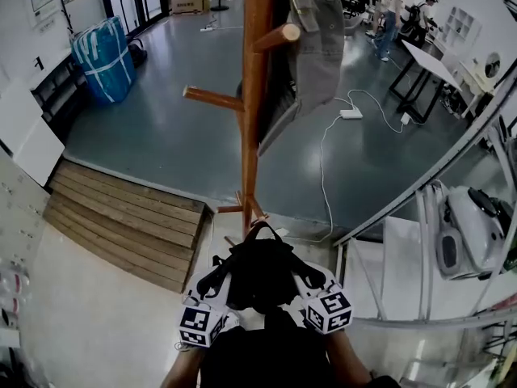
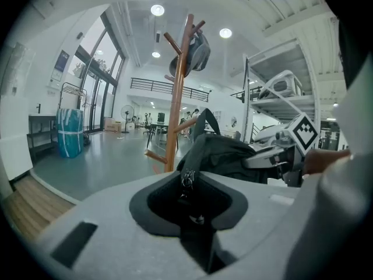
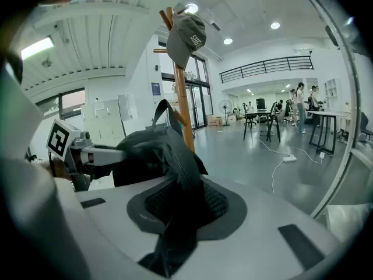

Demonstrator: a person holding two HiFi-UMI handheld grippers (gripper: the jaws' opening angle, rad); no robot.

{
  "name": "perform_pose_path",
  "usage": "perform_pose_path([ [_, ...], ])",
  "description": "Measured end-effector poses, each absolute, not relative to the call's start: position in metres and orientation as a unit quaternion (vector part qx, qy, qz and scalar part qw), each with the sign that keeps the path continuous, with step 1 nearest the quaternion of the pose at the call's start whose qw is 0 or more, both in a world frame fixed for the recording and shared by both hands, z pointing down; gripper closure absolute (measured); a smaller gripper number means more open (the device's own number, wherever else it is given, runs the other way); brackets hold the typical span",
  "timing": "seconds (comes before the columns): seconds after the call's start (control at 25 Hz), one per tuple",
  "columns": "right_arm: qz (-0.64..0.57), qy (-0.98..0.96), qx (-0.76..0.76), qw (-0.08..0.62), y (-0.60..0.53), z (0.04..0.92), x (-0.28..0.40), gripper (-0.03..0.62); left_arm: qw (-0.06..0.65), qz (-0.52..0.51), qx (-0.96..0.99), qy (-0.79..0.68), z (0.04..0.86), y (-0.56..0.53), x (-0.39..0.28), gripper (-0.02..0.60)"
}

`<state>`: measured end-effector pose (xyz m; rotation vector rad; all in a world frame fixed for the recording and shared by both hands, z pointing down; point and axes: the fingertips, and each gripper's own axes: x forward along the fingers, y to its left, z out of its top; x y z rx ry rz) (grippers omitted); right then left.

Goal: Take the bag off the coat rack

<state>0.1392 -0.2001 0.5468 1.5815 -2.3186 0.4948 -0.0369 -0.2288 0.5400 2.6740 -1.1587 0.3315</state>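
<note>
A black bag hangs free of the wooden coat rack, held between both grippers just in front of the rack's base. My left gripper is shut on the bag's left side; in the left gripper view its jaws pinch a strap with a zip pull. From the other side my right gripper is shut on the bag, a fold of black fabric clamped in its jaws. A grey cap still hangs on an upper peg. The bag bulges between the two grippers.
A low wooden platform lies at the left. A blue wrapped bundle stands far left. A white cable with a power strip runs over the grey floor. A metal shelf frame holding a white device stands right. People stand far back.
</note>
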Motion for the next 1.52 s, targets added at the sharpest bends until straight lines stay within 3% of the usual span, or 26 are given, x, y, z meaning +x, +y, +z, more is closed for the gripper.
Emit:
perform_pose_path([
  [1.0, 0.254, -0.794, 0.527, 0.163, -0.17, 0.616, 0.13, 0.513, 0.168, 0.152, 0.899, -0.375, 0.606, -0.201, -0.044, 0.499],
  [1.52, 0.252, -0.796, 0.524, 0.166, -0.17, 0.615, 0.13, 0.516, 0.162, 0.156, 0.904, -0.364, 0.613, -0.199, -0.046, 0.499],
])
